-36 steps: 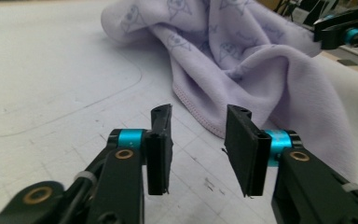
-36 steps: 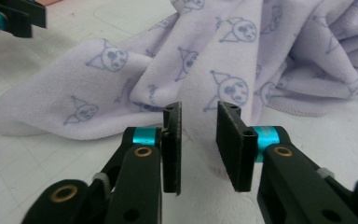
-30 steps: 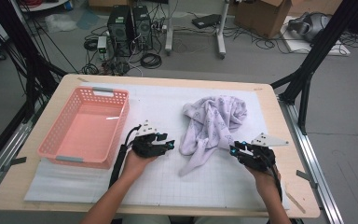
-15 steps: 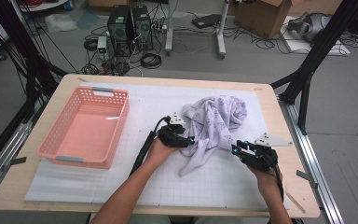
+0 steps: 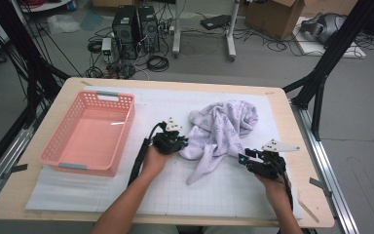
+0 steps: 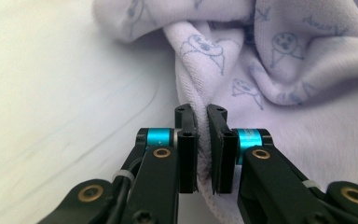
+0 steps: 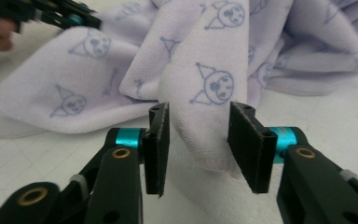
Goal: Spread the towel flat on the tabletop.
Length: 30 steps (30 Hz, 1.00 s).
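Since the earlier frame, left gripper (image 6: 201, 140) has advanced and clamped one lilac towel (image 5: 221, 129) at centre frame. Right gripper (image 7: 199, 144) gapes around a hanging corner. Cartoon faces printed; no legible writing. One pink basket (image 5: 88, 132) left.

I see a crumpled lilac terry towel with printed cartoon faces (image 5: 222, 127) lying bunched on the counter, one corner trailing toward me.
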Each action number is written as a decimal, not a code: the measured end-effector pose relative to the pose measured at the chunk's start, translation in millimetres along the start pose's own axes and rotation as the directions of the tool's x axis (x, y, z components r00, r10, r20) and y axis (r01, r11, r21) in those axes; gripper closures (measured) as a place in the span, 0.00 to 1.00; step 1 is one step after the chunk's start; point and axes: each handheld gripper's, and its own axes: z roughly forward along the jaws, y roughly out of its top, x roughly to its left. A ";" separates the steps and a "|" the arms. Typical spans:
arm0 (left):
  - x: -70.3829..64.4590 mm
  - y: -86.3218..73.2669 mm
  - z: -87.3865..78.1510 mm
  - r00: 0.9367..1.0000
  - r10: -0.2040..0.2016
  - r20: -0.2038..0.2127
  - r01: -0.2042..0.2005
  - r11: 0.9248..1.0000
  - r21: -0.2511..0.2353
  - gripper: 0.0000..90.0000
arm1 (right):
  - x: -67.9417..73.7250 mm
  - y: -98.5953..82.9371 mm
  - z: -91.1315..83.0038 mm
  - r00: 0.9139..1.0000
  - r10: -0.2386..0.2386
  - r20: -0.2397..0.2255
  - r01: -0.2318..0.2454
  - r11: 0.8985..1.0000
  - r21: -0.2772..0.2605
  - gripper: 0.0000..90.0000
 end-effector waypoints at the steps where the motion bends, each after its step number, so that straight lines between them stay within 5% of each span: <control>1: 2.2 -3.5 -6.3 1.000 -0.016 -0.006 0.016 1.000 -0.006 0.92 | 1.2 0.8 3.3 1.000 -0.008 -0.003 0.008 1.000 0.005 0.61; 6: 7.8 -21.4 -32.4 0.999 -0.048 -0.022 0.047 0.998 -0.040 0.92 | 7.3 8.2 21.8 1.000 -0.011 0.023 0.010 0.999 0.034 0.55; 12: 6.4 -36.8 -56.4 0.999 -0.046 -0.020 0.045 0.997 -0.062 0.92 | 6.7 15.3 49.1 0.990 -0.018 0.139 0.003 0.994 0.107 0.53; 18: 7.7 -54.0 -76.6 0.997 -0.067 -0.025 0.064 0.994 -0.086 0.92 | -11.4 33.6 63.3 0.992 -0.017 0.123 -0.001 0.990 0.140 0.88; 20: 10.3 -58.9 -80.3 0.997 -0.073 -0.031 0.070 0.994 -0.087 0.92 | -17.6 41.0 61.3 0.982 -0.026 0.185 0.005 0.993 0.117 0.89; 23: 12.1 -63.1 -79.3 0.996 -0.086 -0.020 0.084 0.993 -0.086 0.92 | -28.1 46.5 53.7 0.961 0.012 0.278 -0.029 0.998 0.059 0.87; 26: 6.4 -61.6 -73.7 0.996 -0.083 0.012 0.084 0.993 -0.082 0.92 | -31.3 47.6 49.6 0.943 0.000 0.333 -0.018 0.999 0.049 0.84; 30: 2.5 -60.6 -69.9 0.996 -0.085 0.042 0.088 0.994 -0.072 0.78 | -28.9 47.3 43.2 0.952 0.052 0.303 -0.059 0.998 0.015 0.63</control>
